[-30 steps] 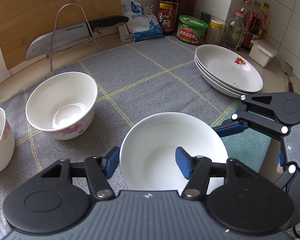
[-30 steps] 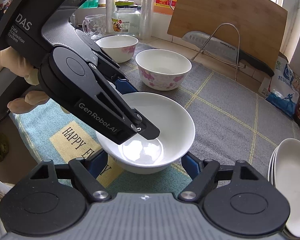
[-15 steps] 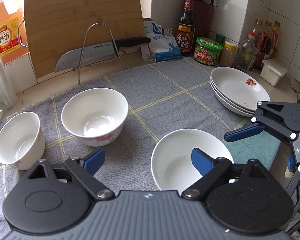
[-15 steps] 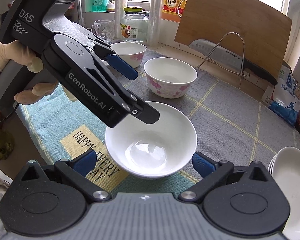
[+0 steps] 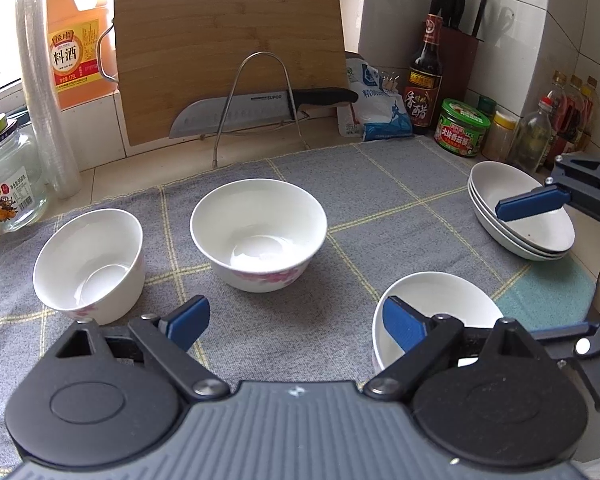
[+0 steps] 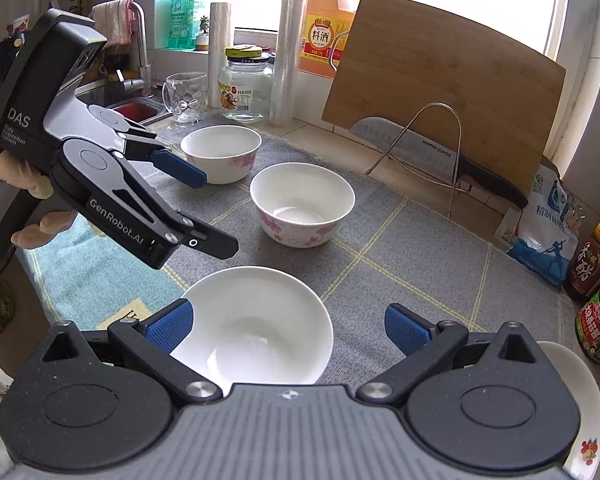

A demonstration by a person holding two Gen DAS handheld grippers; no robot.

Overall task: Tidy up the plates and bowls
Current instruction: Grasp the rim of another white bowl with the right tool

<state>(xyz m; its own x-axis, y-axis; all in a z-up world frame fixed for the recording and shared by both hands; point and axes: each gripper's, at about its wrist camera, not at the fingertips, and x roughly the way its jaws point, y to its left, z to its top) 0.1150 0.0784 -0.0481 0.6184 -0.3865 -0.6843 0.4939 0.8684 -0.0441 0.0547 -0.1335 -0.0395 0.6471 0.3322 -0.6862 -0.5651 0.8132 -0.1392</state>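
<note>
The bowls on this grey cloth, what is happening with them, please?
A person holds two tongs and is sorting dishes. Both the left tongs and the right tongs are open and hold nothing. The plain white bowl stands on the cloth, apart from the two flowered bowls. The plates are stacked at the right.

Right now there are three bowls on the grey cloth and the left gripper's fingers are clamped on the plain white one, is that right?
Not quite. The three bowls on the grey cloth are right, but the left gripper is open and holds nothing. The left wrist view shows its fingers spread wide, with the plain white bowl resting free on the cloth.
</note>
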